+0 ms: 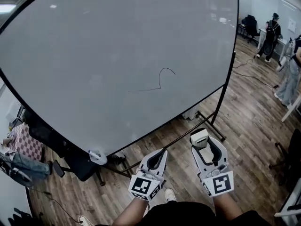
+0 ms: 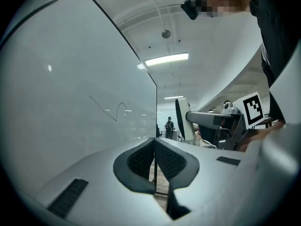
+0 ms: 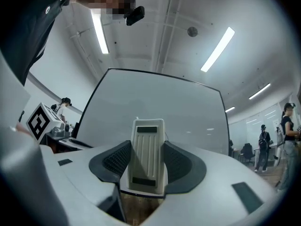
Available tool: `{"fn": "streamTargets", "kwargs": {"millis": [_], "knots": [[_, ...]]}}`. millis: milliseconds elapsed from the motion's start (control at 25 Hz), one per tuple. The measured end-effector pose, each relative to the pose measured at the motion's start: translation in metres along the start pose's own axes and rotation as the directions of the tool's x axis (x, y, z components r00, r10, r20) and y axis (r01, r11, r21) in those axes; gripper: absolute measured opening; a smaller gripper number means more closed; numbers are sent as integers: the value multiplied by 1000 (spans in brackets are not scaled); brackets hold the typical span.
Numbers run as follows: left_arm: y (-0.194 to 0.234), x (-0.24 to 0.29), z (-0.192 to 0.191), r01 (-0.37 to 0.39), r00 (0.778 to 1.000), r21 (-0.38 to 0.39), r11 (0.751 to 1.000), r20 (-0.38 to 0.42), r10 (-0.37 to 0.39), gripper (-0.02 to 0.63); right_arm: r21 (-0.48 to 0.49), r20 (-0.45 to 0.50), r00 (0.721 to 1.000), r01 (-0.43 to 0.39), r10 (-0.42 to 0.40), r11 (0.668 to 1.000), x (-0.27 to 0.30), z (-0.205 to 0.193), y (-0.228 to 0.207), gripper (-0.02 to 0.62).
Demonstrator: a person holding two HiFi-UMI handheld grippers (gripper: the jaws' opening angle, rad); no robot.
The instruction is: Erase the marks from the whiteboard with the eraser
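Note:
A large whiteboard [image 1: 94, 55] on a black frame fills the head view. One thin black mark [image 1: 160, 81], a line rising into a hook, sits low on it. My right gripper [image 1: 201, 136] is shut on a cream eraser [image 1: 199, 138], held below the board's lower edge. In the right gripper view the eraser [image 3: 148, 157] stands upright between the pads, with the whiteboard [image 3: 155, 107] ahead. My left gripper [image 1: 161, 153] is shut and holds nothing. The left gripper view shows its pads [image 2: 171, 161] pressed together, the mark [image 2: 115, 112] off to the left.
The board's stand legs [image 1: 207, 121] cross the wood floor just ahead of my grippers. A small white object [image 1: 96, 157] hangs at the board's lower left corner. People [image 1: 270, 32] stand at the far right. A chair [image 1: 75, 159] and clutter sit at the left.

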State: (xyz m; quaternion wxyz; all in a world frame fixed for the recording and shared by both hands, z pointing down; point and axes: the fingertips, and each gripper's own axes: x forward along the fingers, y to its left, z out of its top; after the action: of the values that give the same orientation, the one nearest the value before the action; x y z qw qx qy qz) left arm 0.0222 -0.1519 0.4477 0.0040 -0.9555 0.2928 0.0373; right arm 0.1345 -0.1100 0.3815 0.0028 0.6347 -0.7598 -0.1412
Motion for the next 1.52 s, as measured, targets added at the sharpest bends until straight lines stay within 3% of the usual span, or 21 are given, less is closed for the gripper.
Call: {"fn": "streamTargets", "kwargs": {"millis": [280,480,600,960,1520], "knots": [[76,-9,5,-108,994,63,992,14,108,18,3,36,992,-118,118,993,86,-2,41,245],[109,-20,9,-163,986,8,987,30,163,18,14,35,979,-201,200,979,134,-1,69,245],[125,-27,8,-212,977,13,977,29,212,19,11,59,963,-263,262,965,164,4,87,245],[165,-50,13,-391,920,30,920,31,390,20,5,119,912,-395,392,919,237,6,121,245],[172,-57,21,-533,845,-11,846,44,533,18,38,107,902,-424,418,905,300,16,135,244]]}}
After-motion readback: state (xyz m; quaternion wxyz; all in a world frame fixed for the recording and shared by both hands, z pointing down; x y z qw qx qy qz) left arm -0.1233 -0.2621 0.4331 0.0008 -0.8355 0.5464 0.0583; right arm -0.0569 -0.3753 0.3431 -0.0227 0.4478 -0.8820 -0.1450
